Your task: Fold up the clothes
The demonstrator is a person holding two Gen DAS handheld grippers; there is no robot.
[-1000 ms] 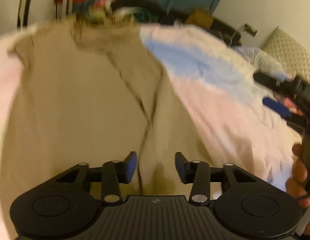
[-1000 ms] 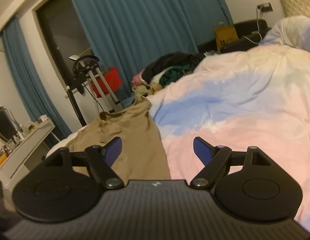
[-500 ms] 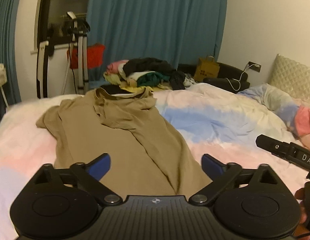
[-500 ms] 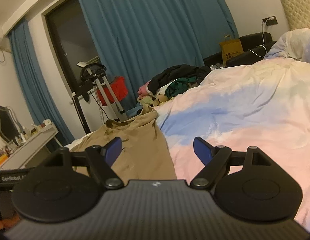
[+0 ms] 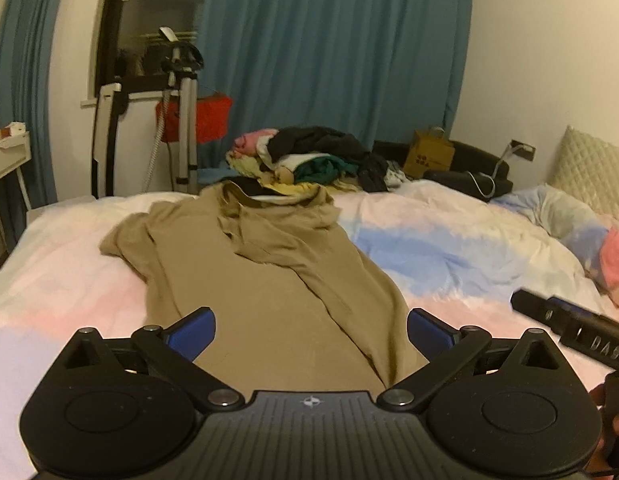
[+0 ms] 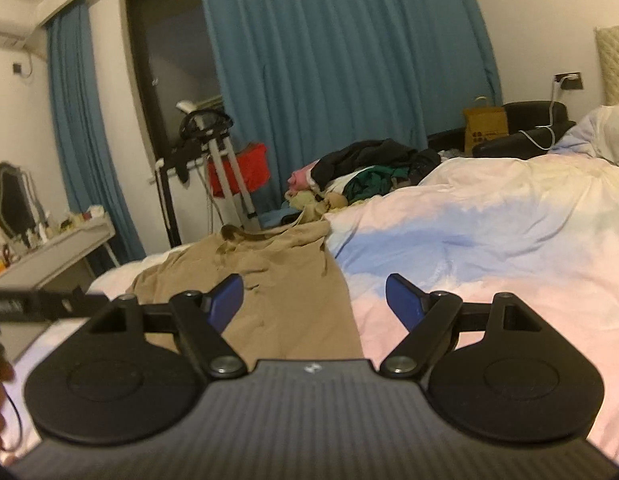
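A tan long-sleeved shirt (image 5: pixel 265 280) lies lengthwise on the bed, its right side folded over the body, one sleeve out to the left. It also shows in the right wrist view (image 6: pixel 277 288). My left gripper (image 5: pixel 311 330) is open and empty, held above the shirt's near hem. My right gripper (image 6: pixel 313 300) is open and empty, above the shirt's right edge. The right gripper's body shows at the right edge of the left wrist view (image 5: pixel 569 328).
The bed has a pastel pink, blue and white duvet (image 5: pixel 449 248). A pile of mixed clothes (image 5: pixel 309 160) sits at the far end. A tripod (image 5: pixel 181 112), a red bag, blue curtains and a white side table (image 6: pixel 49 248) stand beyond.
My left gripper has opened wide and pulled up and back from the shirt, letting the fabric go. My right gripper has stayed open and lifted slightly.
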